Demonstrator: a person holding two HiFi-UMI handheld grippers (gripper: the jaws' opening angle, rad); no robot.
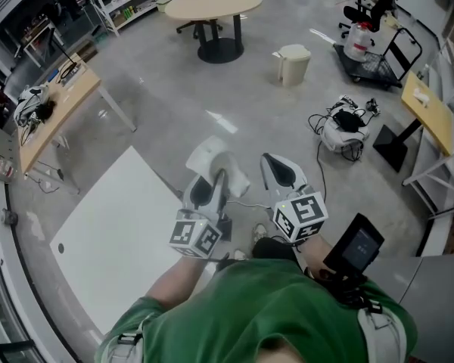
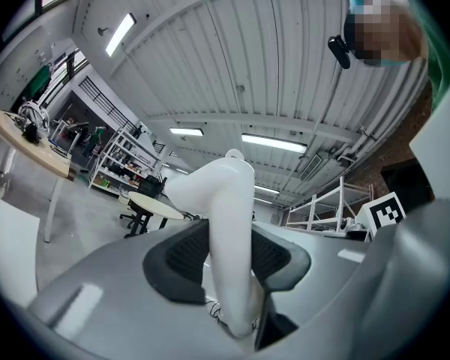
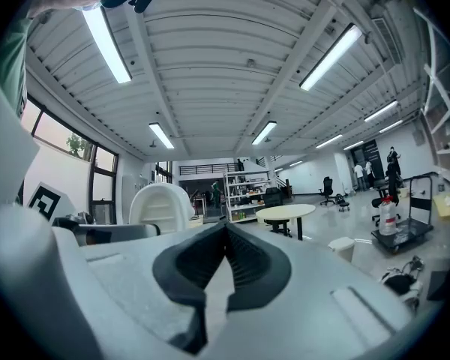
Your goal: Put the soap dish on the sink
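Observation:
In the head view my left gripper (image 1: 214, 181) is shut on a white, curved soap dish (image 1: 212, 156) and holds it out in front of the person, above the grey floor. The left gripper view shows the soap dish (image 2: 229, 223) standing upright, pinched between the two dark pads (image 2: 181, 259). My right gripper (image 1: 276, 165) is just to the right of it, shut with nothing in it. In the right gripper view its pads (image 3: 247, 265) meet, and the soap dish (image 3: 159, 205) shows to the left. No sink is in view.
A white tabletop (image 1: 113, 240) lies at the lower left. Farther out stand a wooden desk (image 1: 57, 112), a round table (image 1: 212, 2), a cream bin (image 1: 293, 63), a tangle of cables (image 1: 344, 127) on the floor and a cart (image 1: 371, 51).

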